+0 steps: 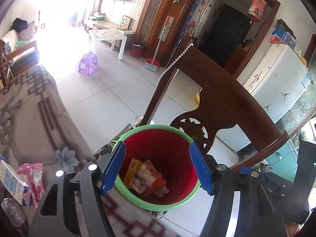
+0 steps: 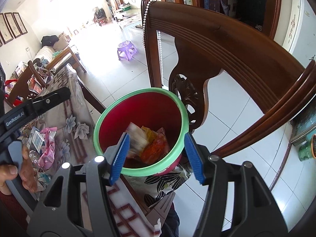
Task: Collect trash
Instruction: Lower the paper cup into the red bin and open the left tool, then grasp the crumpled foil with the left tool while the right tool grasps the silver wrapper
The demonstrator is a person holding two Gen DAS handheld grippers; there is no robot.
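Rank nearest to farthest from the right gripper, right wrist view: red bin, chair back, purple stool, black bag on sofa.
From the right gripper:
1. red bin, directly under the open jaws.
2. chair back, just behind the bin, to the right.
3. purple stool, out on the tiled floor, centre.
4. black bag, on the sofa, far left.

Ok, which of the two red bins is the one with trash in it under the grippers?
The green-rimmed red bin on the chair, wrappers inside. The other red bin stands far off on the floor by the white table.
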